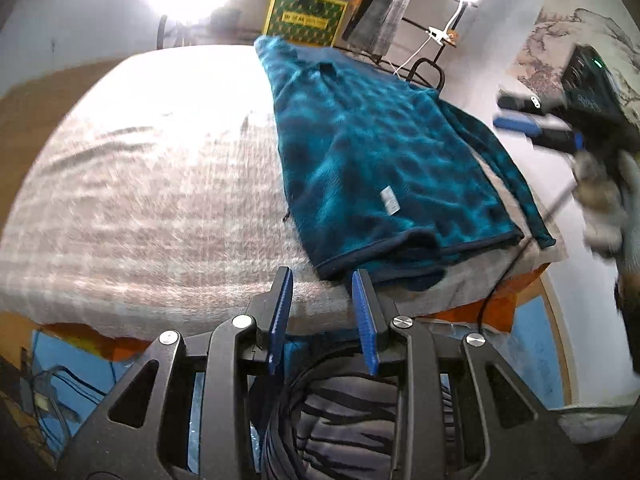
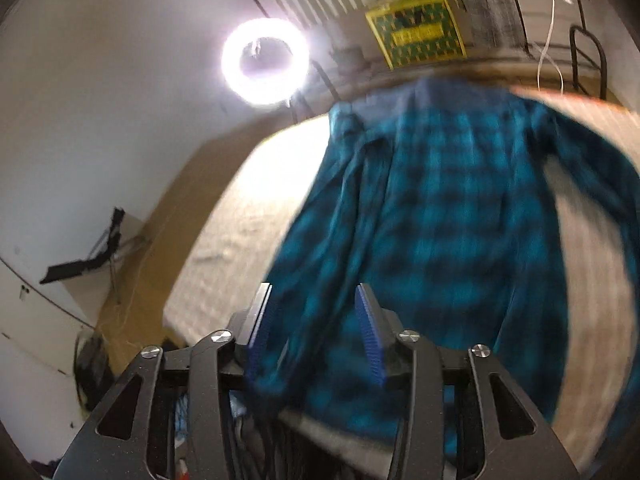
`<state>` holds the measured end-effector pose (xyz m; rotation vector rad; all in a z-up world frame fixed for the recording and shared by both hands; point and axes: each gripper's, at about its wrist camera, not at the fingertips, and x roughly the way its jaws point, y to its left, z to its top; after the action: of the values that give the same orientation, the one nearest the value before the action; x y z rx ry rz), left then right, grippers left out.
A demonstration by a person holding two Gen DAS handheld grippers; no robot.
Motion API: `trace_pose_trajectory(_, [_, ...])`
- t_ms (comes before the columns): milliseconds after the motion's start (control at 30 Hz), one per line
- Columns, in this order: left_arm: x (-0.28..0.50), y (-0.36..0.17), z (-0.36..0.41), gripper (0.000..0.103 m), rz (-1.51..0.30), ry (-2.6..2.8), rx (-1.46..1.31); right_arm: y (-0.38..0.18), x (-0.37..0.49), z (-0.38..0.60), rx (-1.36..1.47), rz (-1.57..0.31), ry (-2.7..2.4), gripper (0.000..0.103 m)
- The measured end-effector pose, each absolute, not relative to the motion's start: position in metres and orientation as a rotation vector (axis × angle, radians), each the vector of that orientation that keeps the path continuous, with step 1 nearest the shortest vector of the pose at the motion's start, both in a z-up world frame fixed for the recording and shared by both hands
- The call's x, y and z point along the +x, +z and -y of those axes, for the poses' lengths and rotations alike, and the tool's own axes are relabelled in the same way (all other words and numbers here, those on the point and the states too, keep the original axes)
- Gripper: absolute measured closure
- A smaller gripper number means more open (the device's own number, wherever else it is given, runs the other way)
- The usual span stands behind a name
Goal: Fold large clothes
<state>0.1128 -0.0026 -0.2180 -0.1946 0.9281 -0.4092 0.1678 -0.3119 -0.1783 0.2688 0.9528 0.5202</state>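
A blue and black plaid fleece shirt point(image 1: 372, 152) lies folded lengthwise on a grey-white blanket point(image 1: 152, 184) on the table, collar at the far end, hem near me. One sleeve hangs off the right edge. My left gripper point(image 1: 323, 280) is open and empty, just short of the hem's near left corner. My right gripper point(image 1: 516, 114) shows at the right in the left wrist view, held in a gloved hand above the table's right side. In the blurred right wrist view my right gripper point(image 2: 316, 300) is open above the shirt point(image 2: 440, 208), with nothing between the fingers.
A ring light point(image 2: 265, 60) glares at the back left. A yellow and green box point(image 1: 306, 16) and a metal rack point(image 1: 424, 68) stand behind the table. An orange cloth edge point(image 1: 500, 300) hangs below the blanket. Cables lie on the floor at the left.
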Motion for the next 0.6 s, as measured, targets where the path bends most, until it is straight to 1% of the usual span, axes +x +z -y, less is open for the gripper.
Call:
trace_pose_trajectory(100, [0.124, -0.237, 0.007, 0.073, -0.95, -0.414, -0.225, -0.213, 0.151, 0.284, 0.28, -1.041, 0.532, 0.059])
trace_pose_trajectory(233, [0.131, -0.251, 0.021, 0.073, -0.944, -0.422, -0.18, -0.265, 0.146, 0.246, 0.232, -1.184, 0.461, 0.059])
trace_pose_trajectory(367, [0.135, -0.261, 0.033, 0.073, -0.947, -0.419, -0.15, -0.299, 0.146, 0.228, 0.241, -1.259, 0.439, 0.059])
trace_pose_trajectory(400, [0.136, -0.261, 0.035, 0.089, -0.94, -0.43, -0.161, -0.3, 0.145, 0.226, 0.244, -1.261, 0.445, 0.064])
trace_pose_trajectory(433, [0.136, -0.258, 0.036, 0.096, -0.93, -0.439, -0.17, -0.3, 0.145, 0.223, 0.239, -1.252, 0.449, 0.091])
trace_pose_trajectory(467, [0.135, -0.254, 0.038, 0.096, -0.919, -0.436, -0.163, -0.298, 0.144, 0.221, 0.232, -1.246, 0.461, 0.1])
trace_pose_trajectory(533, [0.127, -0.237, 0.041, 0.098, -0.874, -0.436, -0.146, -0.286, 0.142, 0.225, 0.25, -1.232, 0.469, 0.099])
trace_pose_trajectory(600, [0.119, -0.223, 0.044, 0.1, -0.837, -0.437, -0.11, -0.268, 0.133, 0.241, 0.296, -1.168, 0.505, 0.099])
